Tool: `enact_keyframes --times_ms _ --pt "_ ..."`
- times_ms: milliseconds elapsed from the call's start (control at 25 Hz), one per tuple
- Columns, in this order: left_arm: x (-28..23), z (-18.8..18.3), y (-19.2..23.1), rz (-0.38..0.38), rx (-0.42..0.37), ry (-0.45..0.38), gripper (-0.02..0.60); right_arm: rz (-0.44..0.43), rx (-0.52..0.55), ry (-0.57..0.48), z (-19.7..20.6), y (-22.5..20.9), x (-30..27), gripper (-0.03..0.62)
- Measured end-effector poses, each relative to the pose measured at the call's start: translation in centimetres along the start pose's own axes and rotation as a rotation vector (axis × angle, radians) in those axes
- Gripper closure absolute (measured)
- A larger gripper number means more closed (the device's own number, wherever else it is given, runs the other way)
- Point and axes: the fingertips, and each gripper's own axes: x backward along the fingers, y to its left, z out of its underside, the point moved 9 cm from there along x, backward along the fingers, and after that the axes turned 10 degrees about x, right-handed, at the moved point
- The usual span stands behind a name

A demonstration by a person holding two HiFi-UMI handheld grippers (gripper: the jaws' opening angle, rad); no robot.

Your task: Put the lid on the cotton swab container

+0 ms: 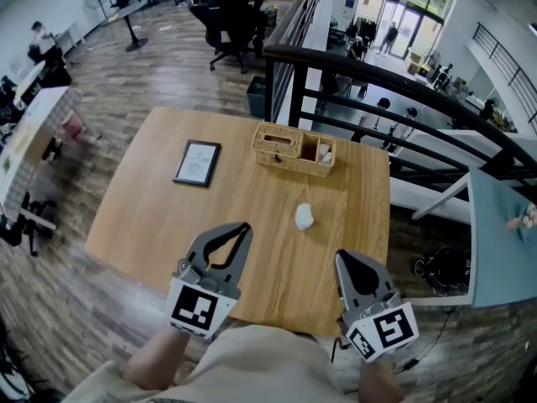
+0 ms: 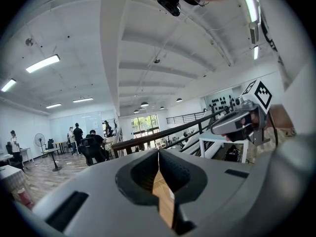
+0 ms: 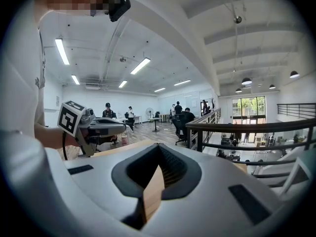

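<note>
Both pairs of fingers [image 2: 138, 174] are shut tip to tip with nothing between them. On the left gripper [image 2: 158, 154] the ribbed pads meet in a thin seam, and the right gripper [image 3: 158, 166] shows the same. Neither one holds anything.

Both grippers hover at the edge of the bench [image 1: 151, 217] farthest from the basket [image 1: 294, 148]. They point level, out across the room rather than down at the wood. I read that as a resting pose: the hands sit clear of the work, so the middle of the bench is open to the head view and nothing there gets knocked.

The one likely task thing is a small white object [image 1: 304, 217]. It stands alone on the bench on the near side of the basket, apart from it, and closer to the right gripper than to the left. It is too small to tell whether it is the container with its lid on, the container open, or the lid by itself. I cannot pick out a separate lid. The right-hand compartment of the basket holds something pale that I cannot identify. So the scene fits a container waiting for its lid as well as one already capped.

A framed card [image 1: 198, 163] lies flat to the left of the basket, out of the way.
</note>
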Motion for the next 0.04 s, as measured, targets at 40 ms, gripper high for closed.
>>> enact_keyframes --times_ms 40 --pt "-0.09 0.03 0.07 0.005 0.004 0.004 0.558 0.000 0.001 -0.001 0.02 -0.02 -0.17 0.568"
